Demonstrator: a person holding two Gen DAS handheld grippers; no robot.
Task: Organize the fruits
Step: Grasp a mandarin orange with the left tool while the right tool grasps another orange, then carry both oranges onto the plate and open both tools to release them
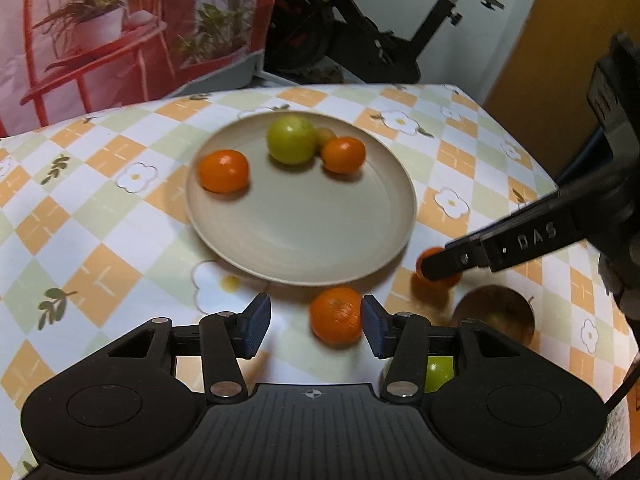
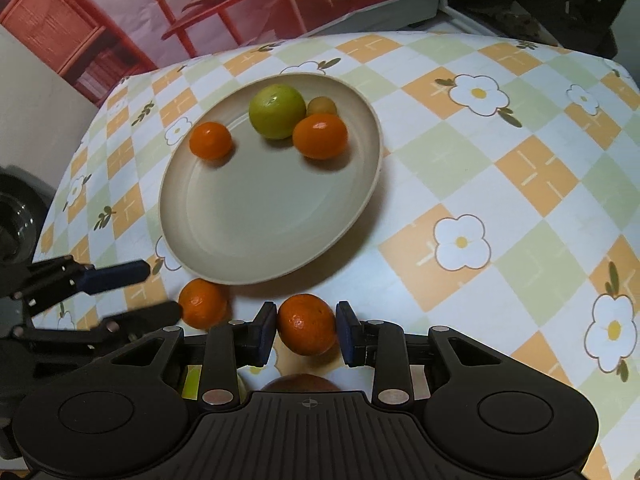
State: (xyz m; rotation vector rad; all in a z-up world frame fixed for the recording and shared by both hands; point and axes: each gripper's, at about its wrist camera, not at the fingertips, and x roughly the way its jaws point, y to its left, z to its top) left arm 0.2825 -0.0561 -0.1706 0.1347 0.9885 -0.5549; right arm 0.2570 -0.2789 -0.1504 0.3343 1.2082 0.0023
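Right gripper clamps a glossy, dimpled orange mandarin, long axis running pad to pad, just off the near rim of the round beige plate on the checked floral tablecloth. Left gripper stands released, a second orange mandarin lying beside its right pad. On the plate's far side rest two oranges, a green round fruit and a small yellowish fruit.
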